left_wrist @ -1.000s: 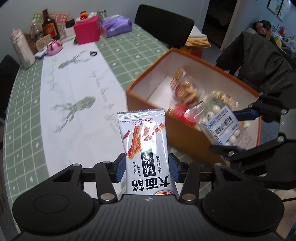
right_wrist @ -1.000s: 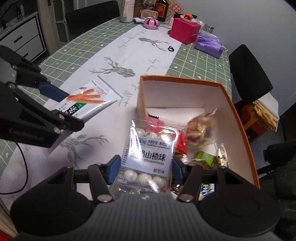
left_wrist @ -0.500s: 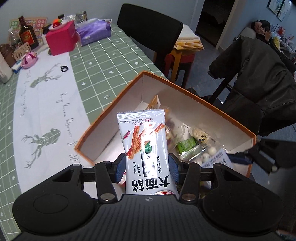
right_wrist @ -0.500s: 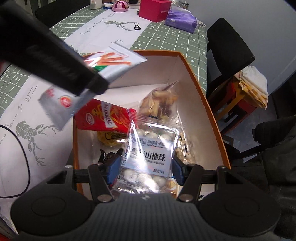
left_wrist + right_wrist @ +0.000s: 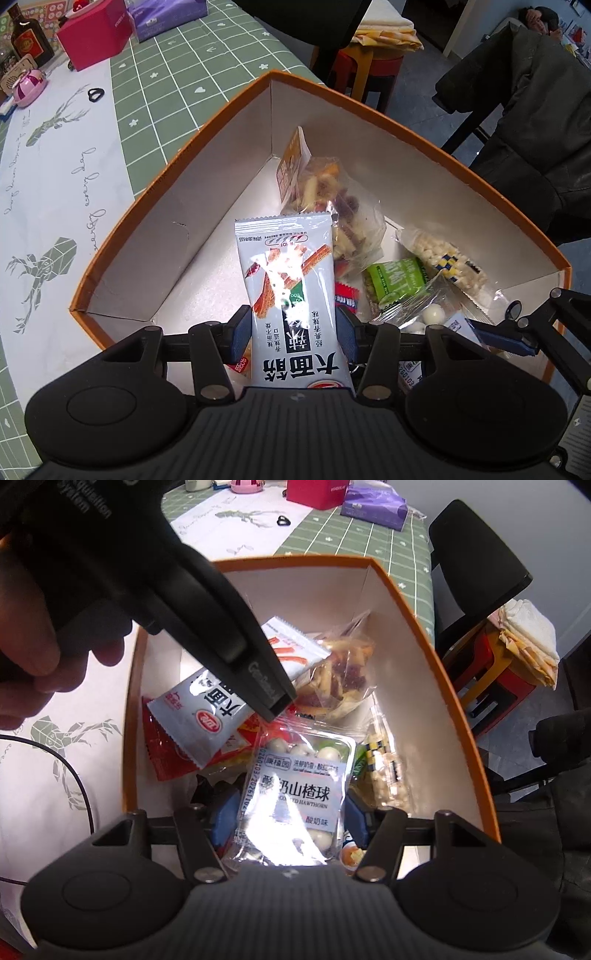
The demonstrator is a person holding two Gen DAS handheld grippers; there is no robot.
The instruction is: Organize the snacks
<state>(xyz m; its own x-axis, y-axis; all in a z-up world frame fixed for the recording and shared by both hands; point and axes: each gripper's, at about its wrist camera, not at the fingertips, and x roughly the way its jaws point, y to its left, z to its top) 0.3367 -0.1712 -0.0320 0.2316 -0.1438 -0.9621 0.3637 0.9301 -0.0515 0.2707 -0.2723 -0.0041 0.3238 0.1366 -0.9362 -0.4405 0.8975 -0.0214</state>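
My left gripper is shut on a white spicy-strip snack packet, held over the inside of an orange cardboard box. My right gripper is shut on a clear pack of white hawthorn balls, also inside the box. In the right wrist view the left gripper and its packet cross above the box, with a hand at the left. Several snacks lie in the box: a mixed dried-fruit bag, a green bar, a puffed corn bag and a red packet.
The box stands on a green checked tablecloth with a white deer-print runner. A pink box, purple tissue pack, bottle and pink gadget sit at the far end. Chairs, a red stool and a dark jacket stand beyond the table edge.
Both grippers moved from beside the box to over and down into it, each still holding its packet. The left gripper now crosses above the right one's view.
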